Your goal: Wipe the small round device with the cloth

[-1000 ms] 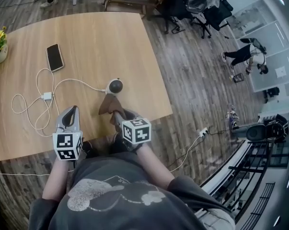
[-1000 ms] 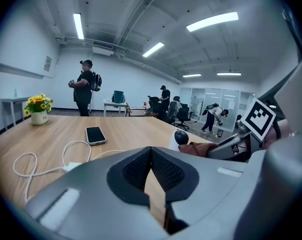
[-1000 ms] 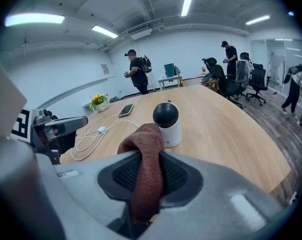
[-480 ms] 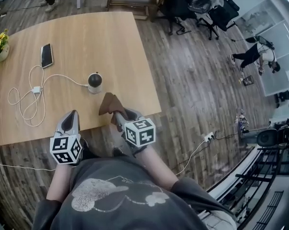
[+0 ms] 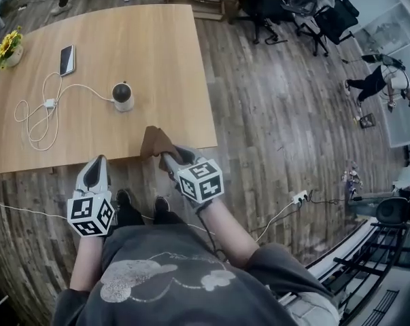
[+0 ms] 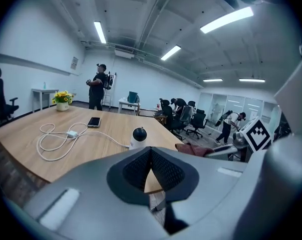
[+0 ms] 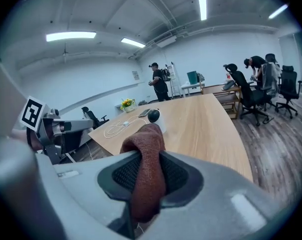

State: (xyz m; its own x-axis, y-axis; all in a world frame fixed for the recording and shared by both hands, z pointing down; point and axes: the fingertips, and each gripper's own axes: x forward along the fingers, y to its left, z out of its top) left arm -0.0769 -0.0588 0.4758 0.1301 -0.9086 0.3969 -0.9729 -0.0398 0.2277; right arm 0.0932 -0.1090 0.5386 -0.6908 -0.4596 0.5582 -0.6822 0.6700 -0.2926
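- Our right hand-held gripper [image 5: 165, 157] is clamped on the brown terry cloth [image 7: 146, 159]. A fold stands proud above the jaws, which we judge leaves a soft pad to wipe with.
- Our left hand-held gripper [image 5: 97, 168] has its jaws pressed together on nothing. It hangs off the near edge of the pale wooden desk [image 5: 123, 39], likely kept free to steady things.
- The small round device, black-domed on a white base [image 5: 122, 95], stands upright on the desk, well apart from both grippers and ahead-left of the cloth.
- Its white cable [image 5: 35, 124] runs off to the left in loose loops, with a dark smartphone [image 5: 67, 59] beyond, so the left side is the cluttered one.
- The desk between the cloth and the device is bare, and the corner lies just beside the cloth. We judge a straight reach forward is open.
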